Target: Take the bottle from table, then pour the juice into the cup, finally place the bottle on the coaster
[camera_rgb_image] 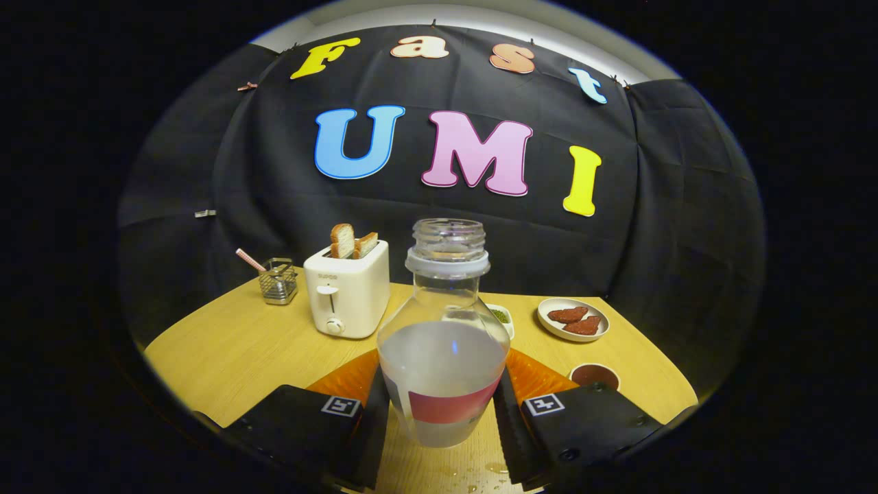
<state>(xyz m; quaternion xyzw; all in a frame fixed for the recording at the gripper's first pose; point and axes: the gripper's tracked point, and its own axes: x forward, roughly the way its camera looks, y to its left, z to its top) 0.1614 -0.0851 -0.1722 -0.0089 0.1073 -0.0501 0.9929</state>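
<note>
A clear, uncapped plastic bottle (442, 343) with cloudy pale juice and a red label band stands upright between my fingers. My gripper (442, 401) is shut on its lower body, one finger pressing on each side. Behind the bottle an orange coaster (343, 381) lies on the wooden table (226, 357), and its edges stick out on both sides of the bottle. A small brown cup (594, 376) sits just beyond my right finger (507, 412). I cannot tell whether the bottle's base touches the table.
A white toaster (346, 295) with two toast slices stands beyond the bottle to the left, and a wire basket (278, 283) is further left. A small white dish (502, 317) and a plate of reddish pieces (573, 319) lie to the right. Small droplets (473, 473) wet the table near my fingers.
</note>
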